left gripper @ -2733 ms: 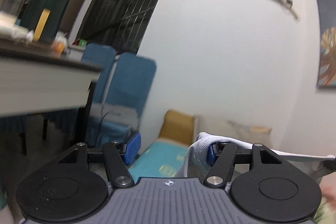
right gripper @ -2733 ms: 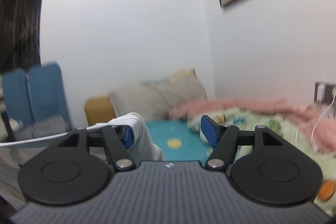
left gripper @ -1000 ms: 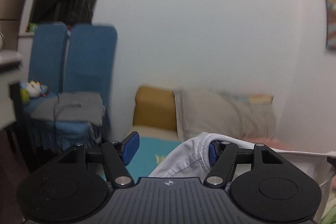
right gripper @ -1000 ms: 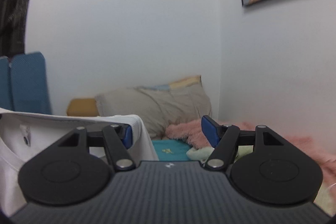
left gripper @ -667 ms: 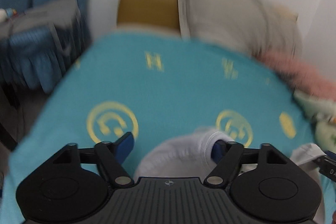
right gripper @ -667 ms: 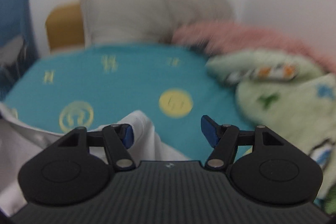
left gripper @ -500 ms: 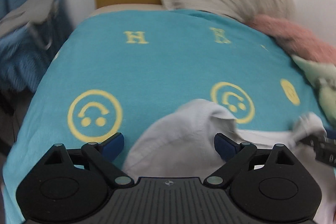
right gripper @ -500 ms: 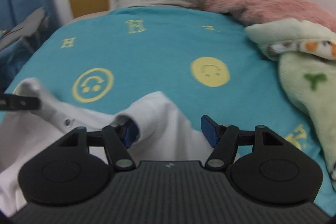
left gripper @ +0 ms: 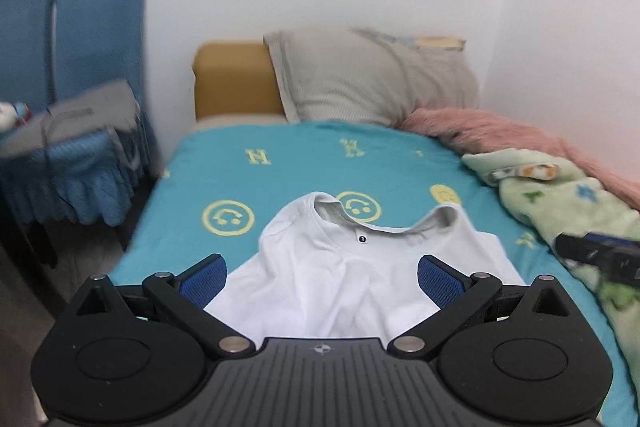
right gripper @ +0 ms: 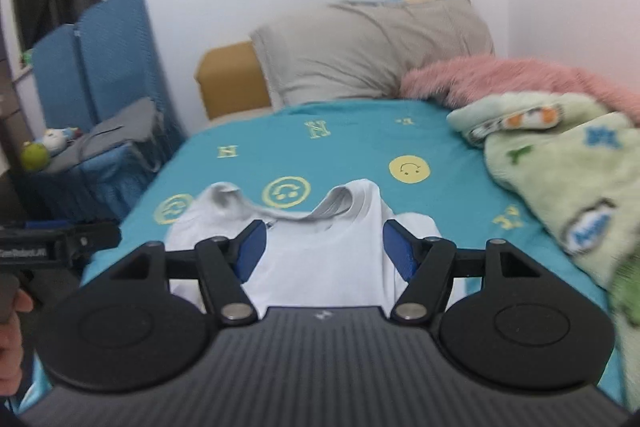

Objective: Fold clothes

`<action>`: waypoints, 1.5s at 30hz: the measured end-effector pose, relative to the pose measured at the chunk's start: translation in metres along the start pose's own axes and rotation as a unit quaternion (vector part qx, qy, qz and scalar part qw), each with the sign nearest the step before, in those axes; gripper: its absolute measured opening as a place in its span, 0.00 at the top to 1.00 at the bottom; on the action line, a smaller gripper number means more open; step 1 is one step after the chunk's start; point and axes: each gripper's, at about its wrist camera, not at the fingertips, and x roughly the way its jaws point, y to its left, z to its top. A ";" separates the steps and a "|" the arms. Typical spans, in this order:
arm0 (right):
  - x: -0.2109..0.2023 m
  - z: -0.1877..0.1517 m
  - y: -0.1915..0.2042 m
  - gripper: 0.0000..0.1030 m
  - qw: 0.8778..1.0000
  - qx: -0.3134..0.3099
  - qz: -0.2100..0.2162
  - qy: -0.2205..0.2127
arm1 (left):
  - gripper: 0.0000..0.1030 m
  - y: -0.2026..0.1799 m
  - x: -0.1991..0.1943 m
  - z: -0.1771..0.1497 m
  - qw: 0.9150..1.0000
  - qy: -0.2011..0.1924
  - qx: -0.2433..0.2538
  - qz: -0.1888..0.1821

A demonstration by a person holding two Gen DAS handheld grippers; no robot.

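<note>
A white T-shirt (left gripper: 340, 275) lies spread on the teal bed cover (left gripper: 280, 179), collar toward the pillow. It also shows in the right wrist view (right gripper: 320, 259). My left gripper (left gripper: 322, 277) is open and empty, held above the shirt's left half. My right gripper (right gripper: 324, 251) is open and empty, above the shirt's right half. Each gripper shows at the edge of the other's view: the right one (left gripper: 600, 255) and the left one (right gripper: 60, 243).
A grey pillow (left gripper: 372, 75) and a mustard cushion (left gripper: 232, 79) lie at the head of the bed. A pink blanket (left gripper: 500, 131) and a green blanket (left gripper: 568, 203) are piled along the right side. Blue chairs (left gripper: 76, 75) stand left of the bed.
Both grippers swung the shirt down from the air onto the bed, opened and let go of its shoulders. They have pulled back from the shirt, which now lies flat.
</note>
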 end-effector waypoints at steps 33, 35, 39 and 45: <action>-0.178 -0.125 -0.005 0.35 0.992 0.123 -0.009 0.005 | 0.12 0.094 -0.114 -0.139 0.958 0.038 -0.280 0.052; -0.167 -0.127 -0.005 0.35 0.992 0.122 -0.014 0.008 | 0.16 0.111 -0.100 -0.141 0.953 0.029 -0.294 0.065; -0.151 -0.130 -0.007 0.35 0.992 0.122 -0.017 0.018 | 0.28 0.139 -0.075 -0.139 0.944 0.012 -0.323 0.073; -0.134 -0.134 -0.018 0.35 0.988 0.147 -0.022 0.035 | 0.36 0.148 -0.041 -0.129 0.951 0.030 -0.299 0.070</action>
